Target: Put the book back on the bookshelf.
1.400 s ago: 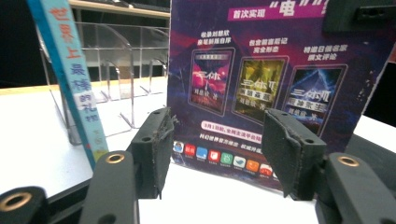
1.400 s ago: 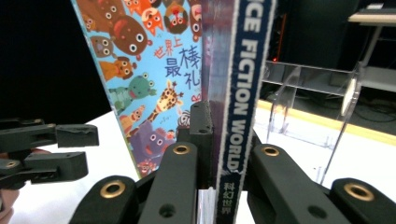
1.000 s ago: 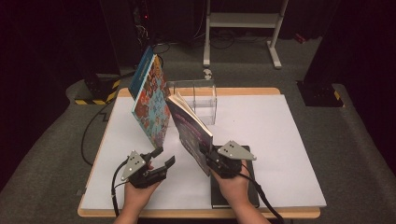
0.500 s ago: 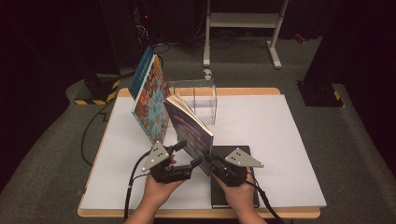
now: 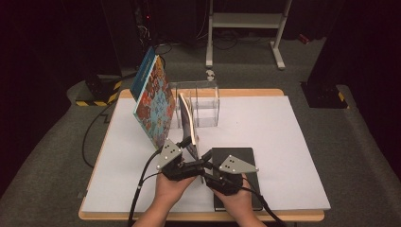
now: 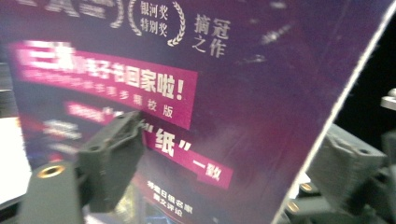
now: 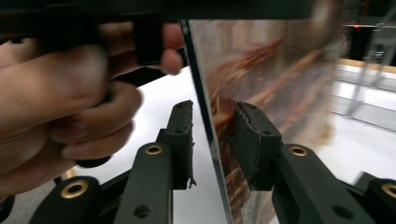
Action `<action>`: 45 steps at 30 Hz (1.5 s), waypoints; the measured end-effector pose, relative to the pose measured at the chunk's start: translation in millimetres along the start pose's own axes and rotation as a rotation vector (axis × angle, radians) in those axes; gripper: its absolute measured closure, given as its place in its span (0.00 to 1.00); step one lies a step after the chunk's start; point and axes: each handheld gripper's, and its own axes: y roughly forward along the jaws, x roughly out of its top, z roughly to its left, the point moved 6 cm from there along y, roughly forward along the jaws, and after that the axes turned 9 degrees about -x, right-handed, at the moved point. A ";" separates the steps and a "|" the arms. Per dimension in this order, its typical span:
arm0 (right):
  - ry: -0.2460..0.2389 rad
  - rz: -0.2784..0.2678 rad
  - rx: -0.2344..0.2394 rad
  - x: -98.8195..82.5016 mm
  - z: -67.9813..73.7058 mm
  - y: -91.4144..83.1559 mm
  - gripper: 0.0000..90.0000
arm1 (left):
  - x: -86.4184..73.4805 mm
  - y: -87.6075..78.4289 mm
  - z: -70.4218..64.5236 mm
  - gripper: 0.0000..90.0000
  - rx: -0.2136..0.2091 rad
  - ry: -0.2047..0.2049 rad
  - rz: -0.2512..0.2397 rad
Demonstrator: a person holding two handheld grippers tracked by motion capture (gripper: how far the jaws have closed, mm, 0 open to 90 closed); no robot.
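A thin book stands on edge on the white table, its far end at the clear stand. Its purple cover with white print faces my left gripper, whose jaws stand wide open, one in front of the cover and one past its edge. My right gripper straddles the book's near edge. Its jaws have just been opening; the left pad stands clear of the cover. In the high view the left gripper and right gripper meet at the book's near end.
A large colourful book leans to the left of the clear stand. A black book lies flat under my right hand. The table's front edge runs just below both hands. A dark floor and a metal frame lie behind.
My left hand has come in from the left and risen to the thin book's near end. The book has swung from a lean to nearly upright. The right hand stayed put.
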 end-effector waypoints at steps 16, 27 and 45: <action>-0.041 -0.046 -0.187 -18.7 -56.0 -73.6 0.72 | 2.2 -19.4 0.5 0.63 0.142 0.205 0.060; 0.056 -0.097 -0.264 -30.7 -91.9 -96.1 0.74 | 3.8 -41.4 12.1 0.91 0.201 0.222 0.048; 0.056 -0.071 -0.271 -36.0 -94.5 -92.5 0.73 | 18.7 -31.4 28.4 0.82 0.130 0.169 0.012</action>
